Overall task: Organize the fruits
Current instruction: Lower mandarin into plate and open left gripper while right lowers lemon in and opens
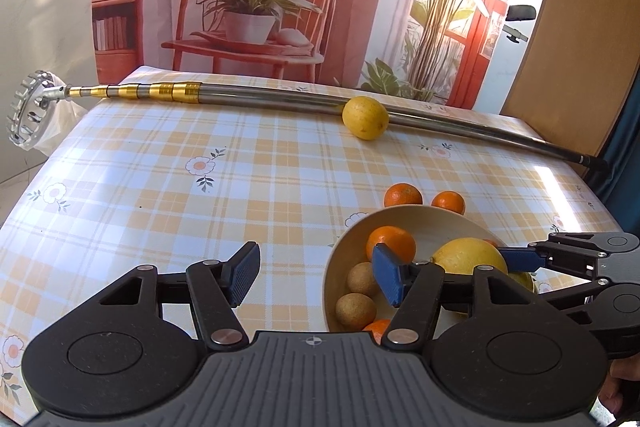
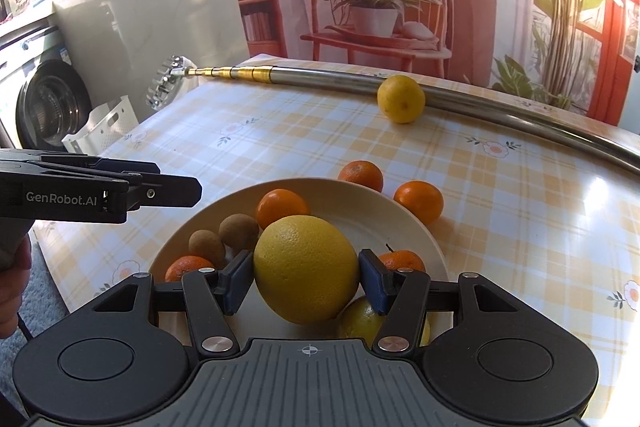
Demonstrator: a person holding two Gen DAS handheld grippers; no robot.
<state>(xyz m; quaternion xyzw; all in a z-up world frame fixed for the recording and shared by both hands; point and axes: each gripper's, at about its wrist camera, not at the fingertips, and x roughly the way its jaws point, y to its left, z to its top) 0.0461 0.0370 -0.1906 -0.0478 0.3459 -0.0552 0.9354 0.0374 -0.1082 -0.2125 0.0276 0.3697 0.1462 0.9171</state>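
The large yellow fruit [image 2: 306, 269] is clamped by the right gripper [image 2: 306, 279] above the bowl [image 2: 416, 227]; the left gripper [image 1: 316, 277] is held wide open, empty. Two oranges [image 2: 419, 201] lie behind the bowl, a lemon [image 2: 401, 99] against the pole [image 2: 500, 109] along the table's far edge

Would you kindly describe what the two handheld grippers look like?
Both are matte black plastic with linked arms, silver rivets, round side discs and a ribbed grey base bearing a crosshair mark. The left gripper and right gripper have blue ribbed pads. The left's side reads "GenRobot.AI".
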